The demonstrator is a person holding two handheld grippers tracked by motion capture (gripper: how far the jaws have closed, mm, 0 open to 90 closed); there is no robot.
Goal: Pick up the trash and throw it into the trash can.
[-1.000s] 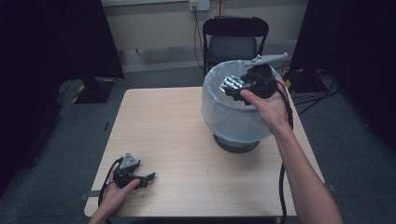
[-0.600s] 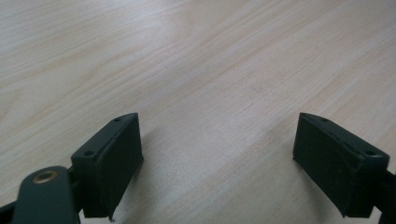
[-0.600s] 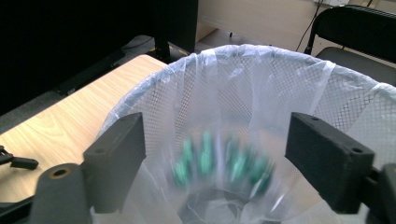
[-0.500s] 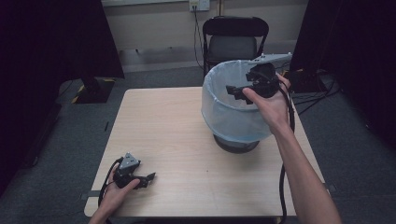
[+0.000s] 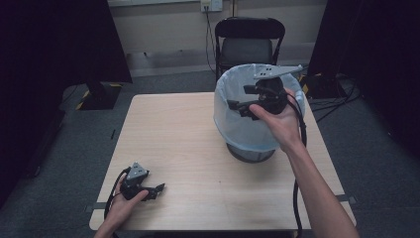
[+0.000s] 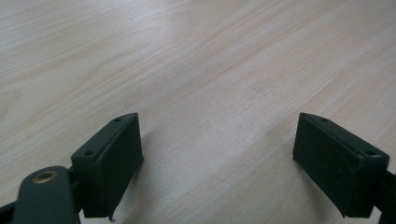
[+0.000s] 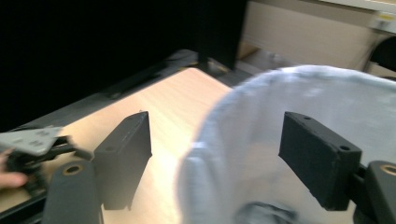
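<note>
The bin [image 5: 252,134] stands on the far right part of the table [image 5: 188,148], with a thin white bag [image 5: 233,124] lining it. The right gripper [image 5: 242,105] is held up at the bin's rim, likely to fix the bag there. Its jaws have just been closing, yet they stand apart with nothing between them. The left gripper [image 5: 157,189] rests low on the near left part of the table, out of the way, with its jaws wide and empty.
</note>
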